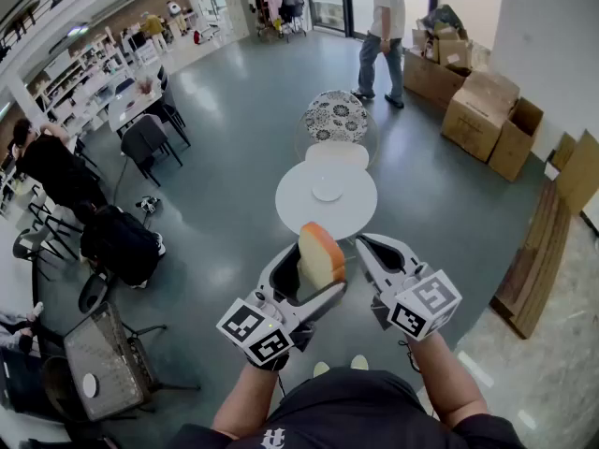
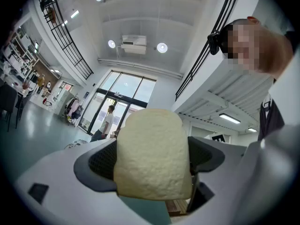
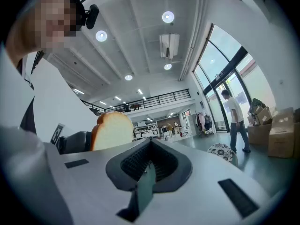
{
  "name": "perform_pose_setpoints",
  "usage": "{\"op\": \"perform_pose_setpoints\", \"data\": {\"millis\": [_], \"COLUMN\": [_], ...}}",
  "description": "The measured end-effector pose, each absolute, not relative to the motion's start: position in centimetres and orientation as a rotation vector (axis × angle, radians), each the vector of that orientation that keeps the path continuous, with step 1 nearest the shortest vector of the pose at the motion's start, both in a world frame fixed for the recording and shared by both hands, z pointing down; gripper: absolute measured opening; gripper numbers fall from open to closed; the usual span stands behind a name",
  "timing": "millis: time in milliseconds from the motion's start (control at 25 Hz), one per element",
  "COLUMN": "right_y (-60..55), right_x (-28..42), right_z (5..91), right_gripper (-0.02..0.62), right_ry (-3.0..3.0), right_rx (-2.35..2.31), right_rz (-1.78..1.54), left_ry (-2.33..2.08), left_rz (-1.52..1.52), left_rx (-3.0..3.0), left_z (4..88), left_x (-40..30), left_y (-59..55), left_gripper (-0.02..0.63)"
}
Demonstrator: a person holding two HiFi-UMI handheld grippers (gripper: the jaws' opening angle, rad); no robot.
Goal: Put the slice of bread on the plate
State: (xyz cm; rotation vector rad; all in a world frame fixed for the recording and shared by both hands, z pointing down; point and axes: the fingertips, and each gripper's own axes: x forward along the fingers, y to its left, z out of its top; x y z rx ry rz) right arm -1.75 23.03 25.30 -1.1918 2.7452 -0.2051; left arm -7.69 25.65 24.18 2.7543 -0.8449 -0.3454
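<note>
A slice of bread (image 1: 320, 255) with a tan crust stands upright between the jaws of my left gripper (image 1: 314, 274), which is shut on it. In the left gripper view the pale slice of bread (image 2: 152, 153) fills the space between the dark pads of the left gripper (image 2: 152, 161). I hold it in the air, nearer to me than the small white plate (image 1: 328, 191) on the round white table (image 1: 298, 206). My right gripper (image 1: 372, 246) is beside the bread on its right, jaws shut and empty. In the right gripper view the bread (image 3: 111, 130) shows left of the right gripper (image 3: 149, 165).
Beyond the white table stands a round patterned table (image 1: 335, 115). A person (image 1: 384, 26) walks at the back near cardboard boxes (image 1: 482, 110). Chairs (image 1: 150, 143) and seated people are at the left, and a wooden pallet (image 1: 538, 251) is at the right.
</note>
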Motion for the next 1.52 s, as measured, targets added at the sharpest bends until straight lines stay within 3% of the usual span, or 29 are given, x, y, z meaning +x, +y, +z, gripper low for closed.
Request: {"op": "perform_pose_setpoints", "data": {"millis": [880,1520], "right_y": [22.0,18.8], "right_x": [-0.3,4.8], "right_z": [26.8,26.0], "right_gripper": [0.008,0.008], "right_ry": [2.707,2.684], "right_rx": [-1.235,-1.193], "right_rz": [-0.227,-0.237], "left_ry": [-0.854,-0.942], "left_rz": [-0.328,-0.301], "left_rx": [2.773,2.77], "left_z": [25.5,25.3], "left_x": [-6.3,-1.7], "left_y": [24.5,20.7], "left_gripper": [0.48,0.48]}}
